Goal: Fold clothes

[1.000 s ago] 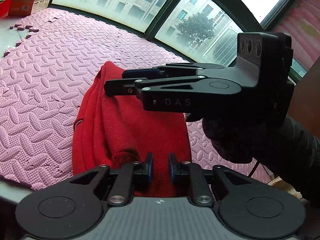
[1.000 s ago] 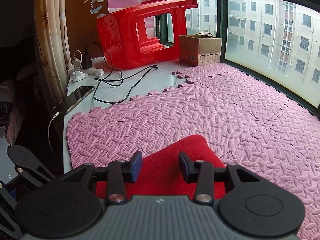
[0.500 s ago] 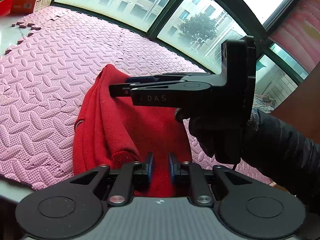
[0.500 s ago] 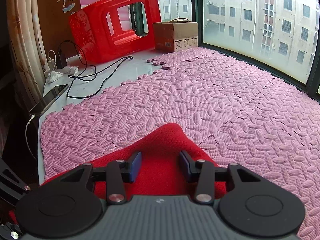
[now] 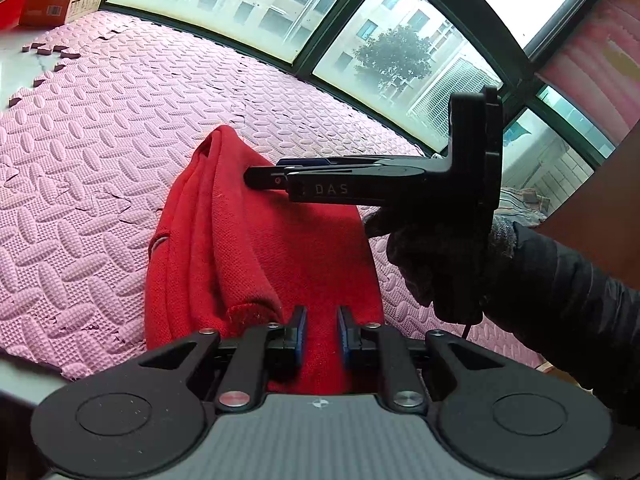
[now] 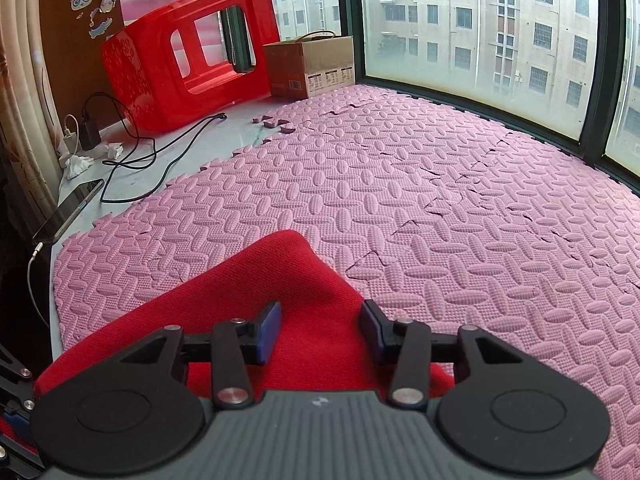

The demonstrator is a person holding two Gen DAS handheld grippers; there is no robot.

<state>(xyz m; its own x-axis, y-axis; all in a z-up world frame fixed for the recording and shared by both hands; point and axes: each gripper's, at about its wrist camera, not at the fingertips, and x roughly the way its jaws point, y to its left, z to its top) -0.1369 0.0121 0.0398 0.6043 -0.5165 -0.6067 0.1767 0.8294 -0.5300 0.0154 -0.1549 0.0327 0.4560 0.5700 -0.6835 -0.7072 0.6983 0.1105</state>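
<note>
The pink foam mat fills your workspace; on it lies the folded red garment. Your right gripper hovers above it, jaws spread. Your left gripper is parted narrowly, gripping nothing.

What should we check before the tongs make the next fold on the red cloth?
1. Red cloth lying on the pink mat: ok, it lies there in a narrow folded bundle.
2. Right tongs open: ok, jaws wide apart with red cloth under them.
3. Left tongs gripping: cannot tell, the gap is small and cloth shows in it.
4. Room to fold: ok, bare mat lies beyond the cloth.
5. Cable and phone out of the way: ok, both lie off the mat's edge.
</note>
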